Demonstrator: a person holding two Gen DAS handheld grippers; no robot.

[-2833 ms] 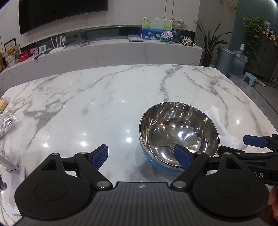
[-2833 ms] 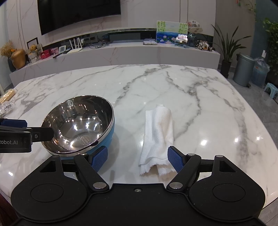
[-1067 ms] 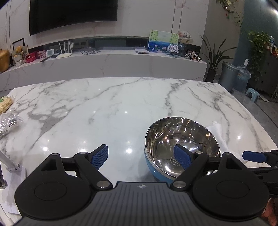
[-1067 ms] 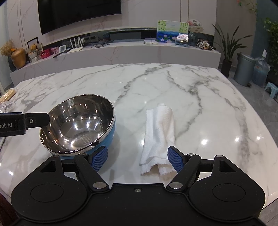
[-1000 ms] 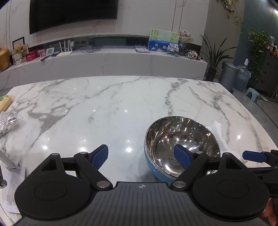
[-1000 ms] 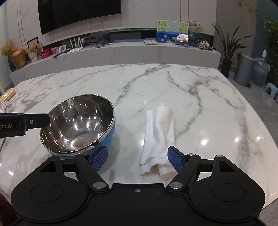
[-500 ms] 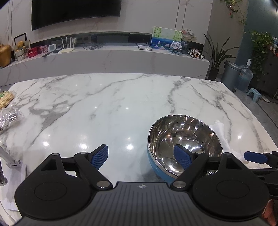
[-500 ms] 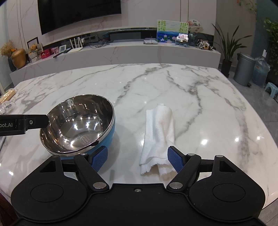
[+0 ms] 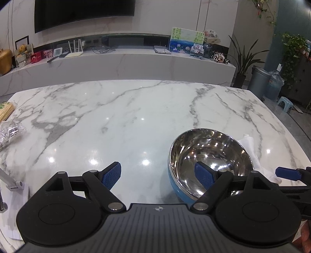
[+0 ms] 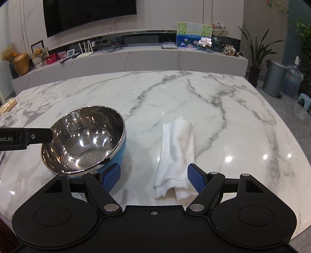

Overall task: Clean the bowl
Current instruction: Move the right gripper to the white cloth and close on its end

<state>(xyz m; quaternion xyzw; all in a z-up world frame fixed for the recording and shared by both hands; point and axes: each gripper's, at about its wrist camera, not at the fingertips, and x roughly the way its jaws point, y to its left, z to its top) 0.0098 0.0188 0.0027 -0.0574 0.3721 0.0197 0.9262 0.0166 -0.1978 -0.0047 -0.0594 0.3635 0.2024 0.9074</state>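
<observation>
A big black TV (image 9: pixel 83 13) is hanging on the white wall above a long white shelf (image 9: pixel 120 64), and green plants (image 10: pixel 258 50) are standing by a grey bin (image 10: pixel 275 77)

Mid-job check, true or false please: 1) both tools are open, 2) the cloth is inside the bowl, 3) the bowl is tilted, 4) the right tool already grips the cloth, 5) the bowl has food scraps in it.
1) True: the left tool and the right tool both stand open.
2) False: the cloth lies on the table, beside the bowl.
3) True: it leans, its opening turned toward the left tool.
4) False: the cloth lies between the open fingers, ungripped.
5) False: no scraps show on the shiny inside.
</observation>
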